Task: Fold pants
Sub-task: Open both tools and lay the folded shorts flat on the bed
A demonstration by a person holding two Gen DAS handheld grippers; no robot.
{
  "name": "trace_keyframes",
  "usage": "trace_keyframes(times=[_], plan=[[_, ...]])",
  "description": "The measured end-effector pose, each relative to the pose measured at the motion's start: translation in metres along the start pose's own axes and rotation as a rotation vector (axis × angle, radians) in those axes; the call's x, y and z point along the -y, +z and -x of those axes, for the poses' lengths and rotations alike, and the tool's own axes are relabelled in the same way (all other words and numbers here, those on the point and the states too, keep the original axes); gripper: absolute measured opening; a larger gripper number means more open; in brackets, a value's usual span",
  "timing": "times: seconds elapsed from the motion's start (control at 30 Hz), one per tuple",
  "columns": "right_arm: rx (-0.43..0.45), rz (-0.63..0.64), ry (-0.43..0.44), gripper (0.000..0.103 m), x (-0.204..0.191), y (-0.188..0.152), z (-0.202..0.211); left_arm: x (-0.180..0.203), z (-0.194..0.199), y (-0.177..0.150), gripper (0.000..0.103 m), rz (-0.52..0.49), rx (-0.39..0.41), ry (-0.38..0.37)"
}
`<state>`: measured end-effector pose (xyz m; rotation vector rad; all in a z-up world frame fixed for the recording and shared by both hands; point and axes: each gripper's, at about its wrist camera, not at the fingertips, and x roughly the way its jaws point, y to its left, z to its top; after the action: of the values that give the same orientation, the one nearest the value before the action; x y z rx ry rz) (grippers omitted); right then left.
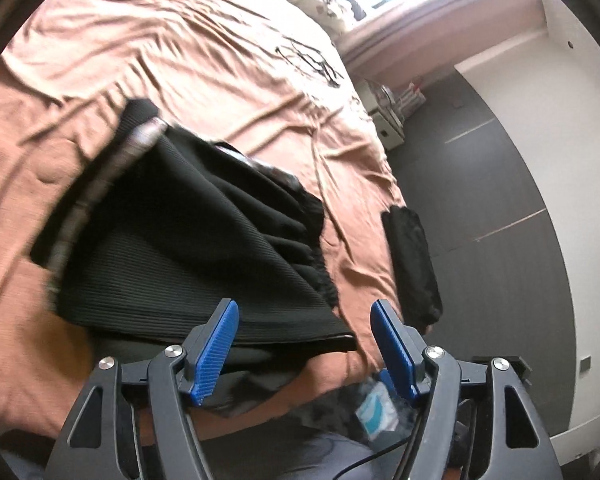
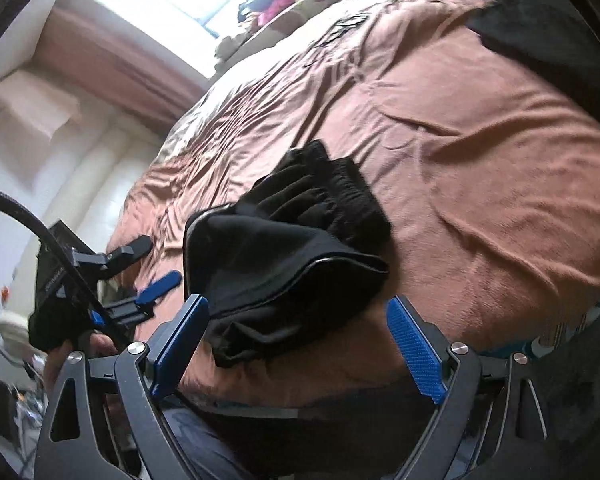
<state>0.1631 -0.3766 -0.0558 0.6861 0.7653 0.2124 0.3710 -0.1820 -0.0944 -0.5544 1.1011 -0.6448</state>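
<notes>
We see the pants point(image 1: 204, 240) lying in a folded black bundle near the front edge of the bed point(image 1: 220, 60). Both our left tongs point(image 1: 304, 346) and right tongs point(image 2: 298, 346) stand apart, empty. Perhaps only smoothing is left.

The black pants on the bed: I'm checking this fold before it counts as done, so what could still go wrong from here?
1. The pants lie close to the near edge of the bed, with a lower layer bunched toward it; a nudge might slide them off.
2. Both the left tongs and right tongs are open and hold nothing, so the loosely stacked layers could spring apart.
3. The gathered waistband looks rumpled, so the fold may end uneven.
</notes>
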Motion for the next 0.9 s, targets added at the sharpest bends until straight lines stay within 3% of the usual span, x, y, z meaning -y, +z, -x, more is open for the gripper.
trace_keyframes(times=[0.33,0.57,0.9], plan=[[-0.061,0.189,-0.075,0.09,-0.049,0.002,-0.031,-0.06,0.042,0.002,0.07,0.066,0.072,0.074],[-0.126,0.308,-0.112,0.081,-0.081,0.002,-0.065,-0.092,0.068,-0.002,0.07,0.091,0.106,0.088],[-0.204,0.53,-0.089,0.078,-0.139,-0.004,-0.121,-0.131,0.114,-0.024,0.07,0.112,0.189,0.144]])
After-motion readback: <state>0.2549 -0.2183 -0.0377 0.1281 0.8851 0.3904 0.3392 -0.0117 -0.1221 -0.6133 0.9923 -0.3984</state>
